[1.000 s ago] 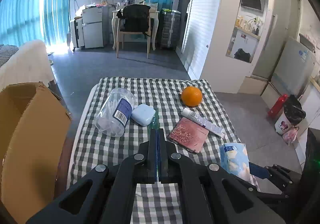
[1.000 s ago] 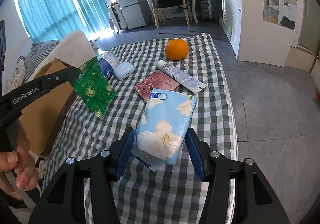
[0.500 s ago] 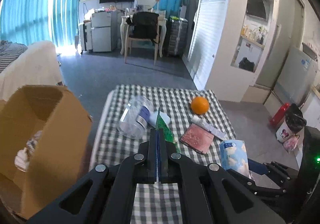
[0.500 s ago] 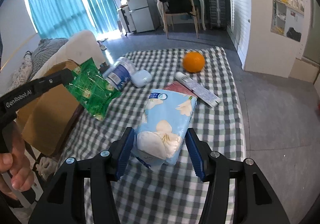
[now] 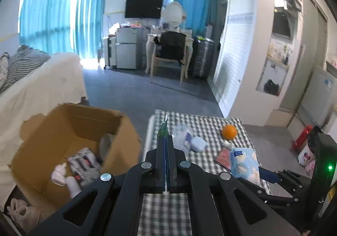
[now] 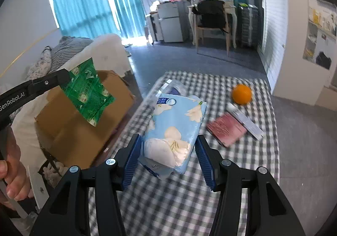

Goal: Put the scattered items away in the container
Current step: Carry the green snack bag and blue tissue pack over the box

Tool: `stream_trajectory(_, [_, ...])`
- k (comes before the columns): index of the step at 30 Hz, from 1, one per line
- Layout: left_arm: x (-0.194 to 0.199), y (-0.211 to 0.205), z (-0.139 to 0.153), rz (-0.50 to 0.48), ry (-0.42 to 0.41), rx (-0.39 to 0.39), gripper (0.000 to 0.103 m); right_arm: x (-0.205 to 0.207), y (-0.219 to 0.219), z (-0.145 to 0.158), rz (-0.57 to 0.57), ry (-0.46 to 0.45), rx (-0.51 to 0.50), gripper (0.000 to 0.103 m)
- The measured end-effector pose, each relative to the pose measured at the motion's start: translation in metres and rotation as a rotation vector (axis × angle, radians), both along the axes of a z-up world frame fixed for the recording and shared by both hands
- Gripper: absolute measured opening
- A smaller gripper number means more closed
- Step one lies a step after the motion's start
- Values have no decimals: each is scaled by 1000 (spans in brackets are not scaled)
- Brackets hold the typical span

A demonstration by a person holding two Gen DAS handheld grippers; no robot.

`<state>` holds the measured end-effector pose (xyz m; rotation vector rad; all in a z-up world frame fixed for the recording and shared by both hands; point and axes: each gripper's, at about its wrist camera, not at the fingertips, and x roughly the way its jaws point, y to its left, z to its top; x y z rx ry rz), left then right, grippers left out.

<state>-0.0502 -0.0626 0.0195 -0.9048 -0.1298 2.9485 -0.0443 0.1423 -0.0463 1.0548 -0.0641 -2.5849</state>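
My left gripper (image 5: 166, 141) is shut on a flat green packet (image 6: 88, 90), seen edge-on (image 5: 163, 128) in the left wrist view, lifted above the table's left edge beside the open cardboard box (image 5: 69, 139). My right gripper (image 6: 168, 149) is shut on a light blue tissue pack (image 6: 175, 128) with white flowers, raised over the checked tablecloth (image 6: 210, 204). The tissue pack (image 5: 244, 162) also shows in the left wrist view at the right. The box (image 6: 84, 130) holds several items.
On the cloth lie an orange (image 6: 241, 94), a toothpaste tube (image 6: 245, 121), a red booklet (image 6: 226, 129), a clear jar (image 5: 182, 136) on its side and a small white case (image 5: 198, 143). A covered sofa (image 5: 40, 84) stands left of the box. A person's hand (image 6: 10, 172) grips the left handle.
Both grippers have risen and swung left toward the box, carrying the green packet and the tissue pack. The box's inside has come into the left wrist view.
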Motion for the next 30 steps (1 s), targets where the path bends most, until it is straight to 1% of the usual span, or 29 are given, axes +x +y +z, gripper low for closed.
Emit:
stream_trajectory(7, [16, -51, 16, 79, 32, -2, 0, 2, -50, 19, 67, 37, -5, 53])
stream_trajectory(14, [27, -110, 21, 177, 41, 9, 0, -7, -96, 34, 141, 62, -14, 53])
stream_trajectory(21, [31, -157, 12, 265, 25, 9, 0, -17, -139, 34, 204, 70, 0, 53])
stream_trajectory(27, [30, -180, -6, 309, -16, 23, 0, -20, -165, 27, 250, 60, 15, 53])
stream_trajectory(30, [27, -191, -12, 351, -33, 29, 1, -24, -179, 24, 275, 53, 22, 53])
